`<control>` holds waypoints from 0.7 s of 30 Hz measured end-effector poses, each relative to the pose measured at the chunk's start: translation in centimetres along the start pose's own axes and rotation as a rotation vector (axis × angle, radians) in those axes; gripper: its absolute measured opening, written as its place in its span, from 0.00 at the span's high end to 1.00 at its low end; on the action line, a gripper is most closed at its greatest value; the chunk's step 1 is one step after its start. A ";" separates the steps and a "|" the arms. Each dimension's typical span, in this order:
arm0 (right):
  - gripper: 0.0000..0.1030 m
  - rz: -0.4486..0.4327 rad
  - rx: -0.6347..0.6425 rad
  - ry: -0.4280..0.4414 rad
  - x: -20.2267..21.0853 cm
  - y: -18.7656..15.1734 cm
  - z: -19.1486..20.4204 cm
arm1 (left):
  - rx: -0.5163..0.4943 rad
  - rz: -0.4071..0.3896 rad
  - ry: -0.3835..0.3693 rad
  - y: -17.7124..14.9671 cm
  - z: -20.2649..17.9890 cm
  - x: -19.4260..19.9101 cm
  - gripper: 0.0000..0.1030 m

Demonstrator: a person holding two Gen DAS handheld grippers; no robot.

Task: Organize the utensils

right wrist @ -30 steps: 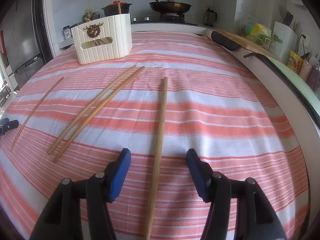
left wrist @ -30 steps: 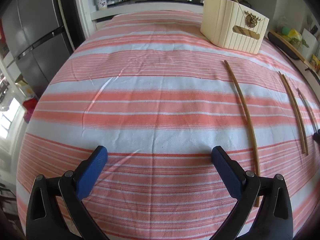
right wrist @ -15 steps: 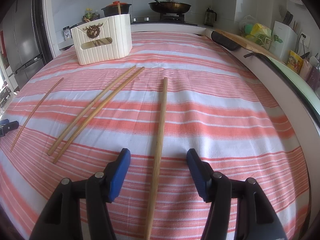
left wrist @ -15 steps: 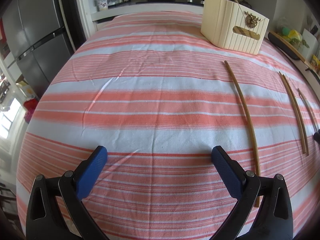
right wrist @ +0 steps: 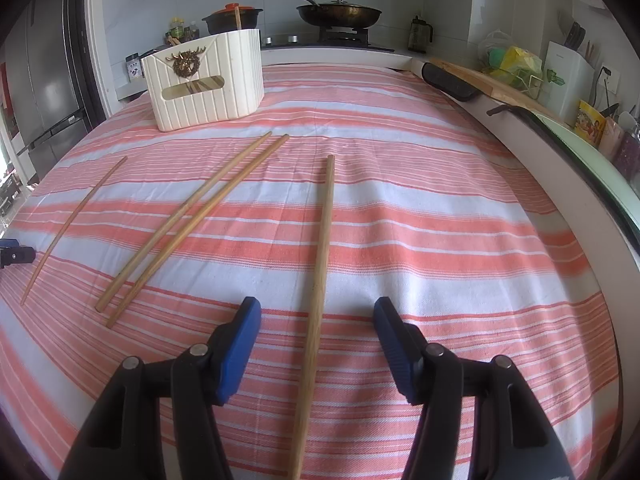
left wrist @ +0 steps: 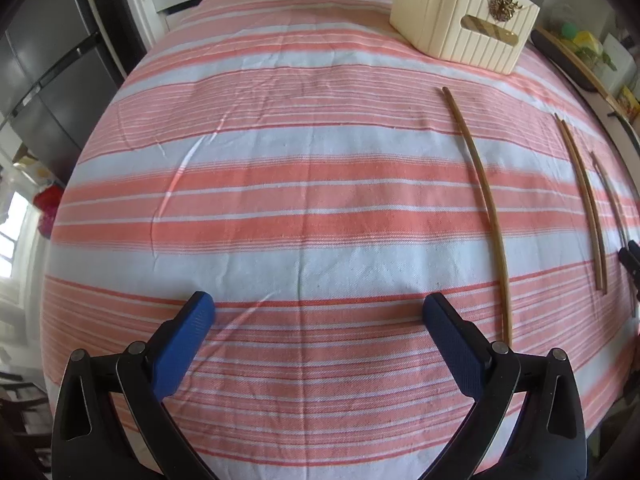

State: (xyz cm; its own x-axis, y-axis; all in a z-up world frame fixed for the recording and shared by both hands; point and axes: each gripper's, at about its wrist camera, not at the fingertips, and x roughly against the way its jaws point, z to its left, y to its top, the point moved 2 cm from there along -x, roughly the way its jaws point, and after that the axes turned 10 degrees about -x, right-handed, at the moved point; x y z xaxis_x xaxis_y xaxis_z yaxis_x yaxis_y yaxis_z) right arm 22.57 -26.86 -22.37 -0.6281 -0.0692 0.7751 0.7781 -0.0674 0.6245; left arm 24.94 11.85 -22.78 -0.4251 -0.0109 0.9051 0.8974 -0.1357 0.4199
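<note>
Several long wooden chopsticks lie on a striped cloth. In the right wrist view one chopstick (right wrist: 320, 276) runs straight between the open fingers of my right gripper (right wrist: 317, 306), lying on the cloth. A pair (right wrist: 192, 220) lies to its left, and a thin single one (right wrist: 74, 226) further left. A cream ribbed utensil holder (right wrist: 204, 78) stands at the back. My left gripper (left wrist: 318, 308) is open and empty, with the thin chopstick (left wrist: 486, 204) just right of it, the pair (left wrist: 584, 208) beyond, and the holder (left wrist: 464, 16) far right.
The pink and white striped cloth (right wrist: 440, 240) covers the table. A stove with a pan (right wrist: 338, 10) and pot is behind. A counter with a cutting board (right wrist: 484, 78) and clutter runs along the right. A fridge (left wrist: 44, 68) stands at the left.
The left wrist view has tipped down slightly, so the holder sits higher in frame. The right gripper and the chopsticks have not visibly moved.
</note>
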 end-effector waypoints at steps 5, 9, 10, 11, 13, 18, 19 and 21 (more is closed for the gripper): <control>0.39 0.006 -0.006 0.018 0.0 0.0 0.0 | 0.016 -0.096 0.030 -0.8 -0.3 0.2 0.00; 0.30 0.061 0.046 0.020 -0.1 0.2 0.7 | 0.000 -0.112 0.022 -0.9 -0.2 0.2 0.00; 0.30 0.091 0.054 0.024 -0.2 0.4 0.7 | -0.005 -0.100 0.007 -0.8 0.0 0.2 0.00; 0.30 0.127 0.061 0.033 -0.3 0.7 0.7 | 0.008 -0.096 -0.010 -0.6 0.3 0.4 0.01; 0.30 0.190 0.074 0.051 -0.4 1.2 0.6 | 0.070 -0.122 -0.089 0.0 1.0 1.2 0.01; 0.32 0.284 0.070 0.100 -1.1 2.7 0.1 | 0.062 -0.128 -0.248 3.7 -0.6 1.9 0.01; 0.34 0.296 0.064 0.105 -1.5 3.1 0.0 | 0.031 -0.124 -0.246 4.5 -1.5 1.6 0.01; 0.42 0.316 0.056 0.104 -2.3 4.2 -0.1 | -0.032 -0.115 -0.226 6.2 -3.4 0.7 0.01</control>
State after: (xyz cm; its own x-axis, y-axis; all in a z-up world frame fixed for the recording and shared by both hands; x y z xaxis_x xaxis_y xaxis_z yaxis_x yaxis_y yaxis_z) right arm 27.25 -27.10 -21.58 -0.3511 -0.1796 0.9189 0.9319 0.0284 0.3616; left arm 29.86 7.60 -19.78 -0.4840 0.2275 0.8450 0.8389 -0.1542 0.5220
